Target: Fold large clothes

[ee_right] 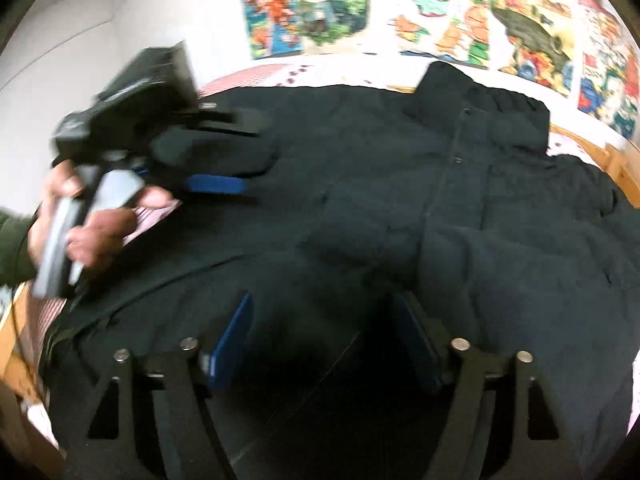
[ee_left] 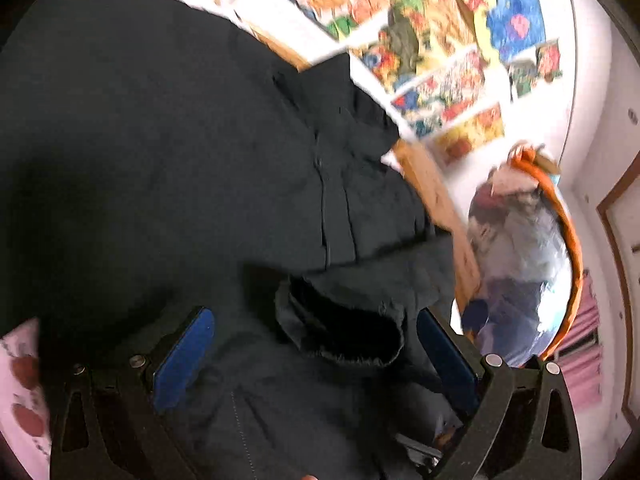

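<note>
A large black padded jacket (ee_right: 400,184) lies spread over a bed, front up, its collar toward the poster wall. In the left wrist view the jacket (ee_left: 160,140) fills the frame and a sleeve cuff (ee_left: 344,328) lies between the open blue pads of my left gripper (ee_left: 316,344), just above the cloth. My right gripper (ee_right: 324,332) is open over the jacket's lower part, holding nothing. The left gripper (ee_right: 224,172) also shows in the right wrist view, held in a hand at the jacket's left edge, jaws apart.
An orange-rimmed basket (ee_left: 568,240) full of clothes stands past the bed's wooden edge (ee_left: 436,196). A pink patterned sheet (ee_right: 280,74) shows around the jacket. Colourful posters (ee_right: 520,20) cover the wall behind the bed.
</note>
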`<move>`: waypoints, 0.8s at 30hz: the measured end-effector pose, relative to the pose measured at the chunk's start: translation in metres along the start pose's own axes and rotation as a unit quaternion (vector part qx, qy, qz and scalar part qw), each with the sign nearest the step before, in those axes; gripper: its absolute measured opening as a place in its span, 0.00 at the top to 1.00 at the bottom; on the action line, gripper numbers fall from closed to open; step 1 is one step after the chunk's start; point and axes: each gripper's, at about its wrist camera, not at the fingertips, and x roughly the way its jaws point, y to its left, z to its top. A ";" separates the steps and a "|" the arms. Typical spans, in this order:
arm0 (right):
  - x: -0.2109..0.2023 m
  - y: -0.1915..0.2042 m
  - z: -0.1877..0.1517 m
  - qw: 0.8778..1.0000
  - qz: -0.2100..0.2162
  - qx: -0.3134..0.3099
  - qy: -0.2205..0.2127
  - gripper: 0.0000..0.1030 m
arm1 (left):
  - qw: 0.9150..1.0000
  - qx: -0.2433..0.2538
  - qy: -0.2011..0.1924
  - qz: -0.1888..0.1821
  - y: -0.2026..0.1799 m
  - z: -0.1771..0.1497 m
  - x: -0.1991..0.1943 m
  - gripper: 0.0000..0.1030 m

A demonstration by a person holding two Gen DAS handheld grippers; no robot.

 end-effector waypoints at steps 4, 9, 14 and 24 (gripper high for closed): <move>-0.016 0.001 -0.018 1.000 -0.007 -0.017 0.008 0.31 | 0.999 -0.017 0.029 0.015 -0.001 0.003 0.028 0.01; -0.028 -0.019 -0.026 1.000 -0.018 -0.011 0.020 0.31 | 0.995 -0.087 0.044 -0.024 0.005 0.016 0.058 0.01; -0.040 -0.034 -0.033 0.999 -0.035 -0.002 0.019 0.31 | 0.991 -0.112 0.070 -0.026 0.000 0.015 0.085 0.14; -0.064 -0.076 -0.030 0.996 -0.080 0.041 -0.027 0.31 | 0.999 0.016 0.011 0.044 -0.043 0.007 0.068 0.93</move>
